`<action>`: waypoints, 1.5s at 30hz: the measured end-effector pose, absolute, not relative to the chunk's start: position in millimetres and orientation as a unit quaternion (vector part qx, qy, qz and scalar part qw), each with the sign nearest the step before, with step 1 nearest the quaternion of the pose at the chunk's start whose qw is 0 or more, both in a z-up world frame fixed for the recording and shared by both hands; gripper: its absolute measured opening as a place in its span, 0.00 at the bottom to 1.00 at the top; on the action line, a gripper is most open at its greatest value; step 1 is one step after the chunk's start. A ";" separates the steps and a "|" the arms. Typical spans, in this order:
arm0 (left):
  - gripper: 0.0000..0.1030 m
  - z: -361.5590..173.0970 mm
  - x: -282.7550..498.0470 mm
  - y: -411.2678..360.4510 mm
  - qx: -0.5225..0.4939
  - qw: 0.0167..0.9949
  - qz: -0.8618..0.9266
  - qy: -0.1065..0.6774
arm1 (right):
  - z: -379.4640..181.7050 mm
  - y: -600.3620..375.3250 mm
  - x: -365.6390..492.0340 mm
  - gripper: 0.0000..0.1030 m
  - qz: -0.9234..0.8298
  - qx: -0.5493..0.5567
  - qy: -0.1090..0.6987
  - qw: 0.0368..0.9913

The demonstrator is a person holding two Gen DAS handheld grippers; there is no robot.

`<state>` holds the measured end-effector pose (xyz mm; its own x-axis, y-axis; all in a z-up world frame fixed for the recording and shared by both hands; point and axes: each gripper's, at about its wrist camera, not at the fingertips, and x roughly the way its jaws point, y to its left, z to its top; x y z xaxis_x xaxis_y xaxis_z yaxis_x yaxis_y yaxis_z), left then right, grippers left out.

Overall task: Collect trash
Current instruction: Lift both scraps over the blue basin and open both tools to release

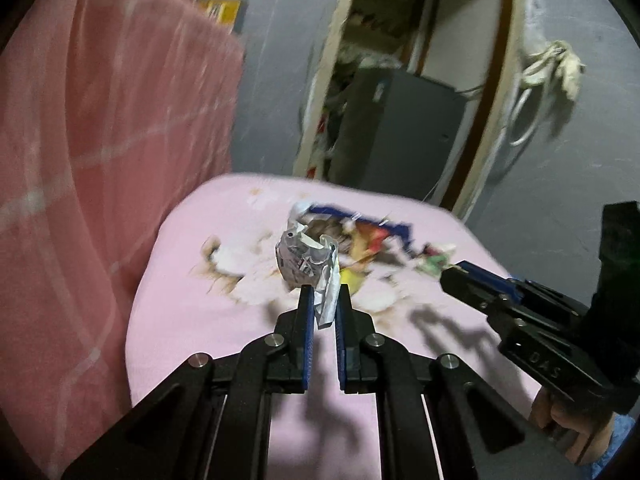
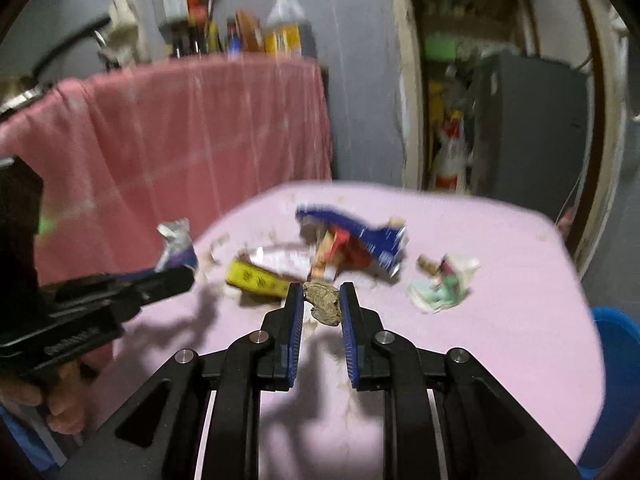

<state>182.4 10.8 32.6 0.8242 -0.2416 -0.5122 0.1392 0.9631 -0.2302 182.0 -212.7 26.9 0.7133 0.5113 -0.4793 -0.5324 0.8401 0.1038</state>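
Observation:
My left gripper [image 1: 325, 294] is shut on a crumpled silver wrapper [image 1: 306, 262], lifted above the pink table [image 1: 192, 312]. The same silver wrapper [image 2: 176, 242] shows at the left gripper's tip [image 2: 188, 274] in the right wrist view. My right gripper [image 2: 320, 294] is shut on a small brownish crumpled scrap [image 2: 322, 304], also off the table. In the left wrist view the right gripper [image 1: 452, 274] comes in from the right. Behind lie a blue packet [image 2: 360, 234], a red piece [image 2: 348, 246], a yellow packet [image 2: 252, 278] and a white-green crumpled wrapper [image 2: 444, 284].
A red-pink cloth [image 2: 208, 128] hangs over furniture at the left, with bottles [image 2: 284, 32] on top. A doorway with a grey cabinet [image 2: 532, 128] lies behind the table. A blue bin [image 2: 618, 380] stands at the table's right side. A hand [image 2: 64, 396] holds the left gripper.

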 end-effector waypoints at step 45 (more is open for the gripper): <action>0.07 67.6 239.2 -302.0 0.043 0.894 -0.381 0.230 | 40.0 -488.8 128.8 0.16 -0.018 0.109 0.128 0.986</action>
<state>239.2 -302.0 67.6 0.6037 -0.6626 -0.4433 0.7020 0.7054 -0.0985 128.8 -488.8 40.0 0.9663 -0.0084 -0.2572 0.0643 0.9756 0.2098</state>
